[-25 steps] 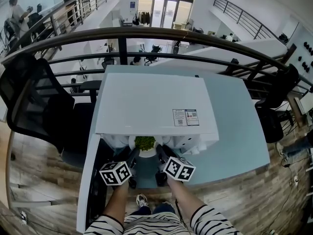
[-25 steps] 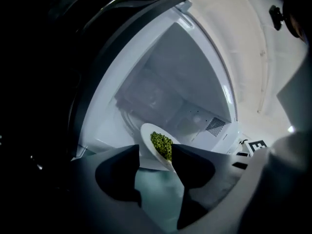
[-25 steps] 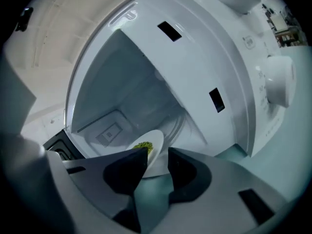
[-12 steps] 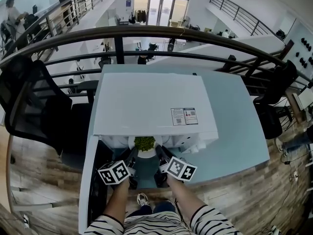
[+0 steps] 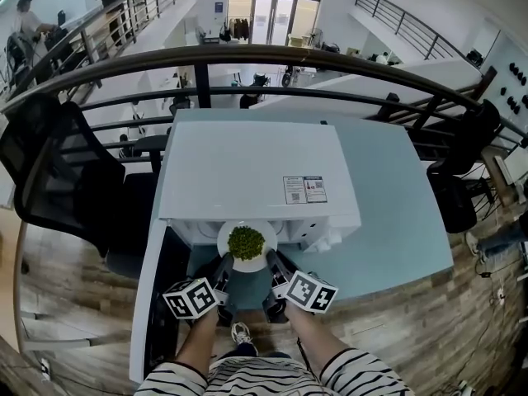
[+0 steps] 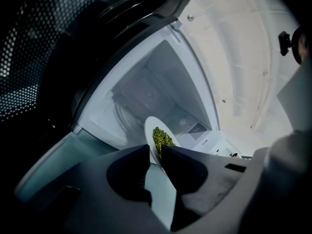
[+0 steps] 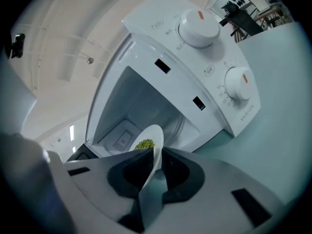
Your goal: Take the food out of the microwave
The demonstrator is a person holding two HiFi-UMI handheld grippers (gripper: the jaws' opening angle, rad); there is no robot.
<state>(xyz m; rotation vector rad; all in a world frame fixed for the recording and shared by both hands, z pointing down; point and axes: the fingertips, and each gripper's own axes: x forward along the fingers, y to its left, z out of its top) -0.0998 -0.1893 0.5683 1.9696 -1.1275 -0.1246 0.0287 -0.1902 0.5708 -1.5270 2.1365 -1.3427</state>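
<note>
White plate (image 5: 250,263) between both closing grippers (image 5: 223,264) (image 5: 272,261)

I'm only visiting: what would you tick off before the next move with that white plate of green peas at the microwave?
1. Left gripper on the white round plate: ok, jaws closing with its rim between them.
2. Right gripper on the opposite rim: ok, jaws closing, rim between them.
3. Green peas heaped mid-plate: ok.
4. Dark microwave door swung wide open: ok.
5. Plate's far rim clear of the white microwave oven's opening: cannot tell.
</note>
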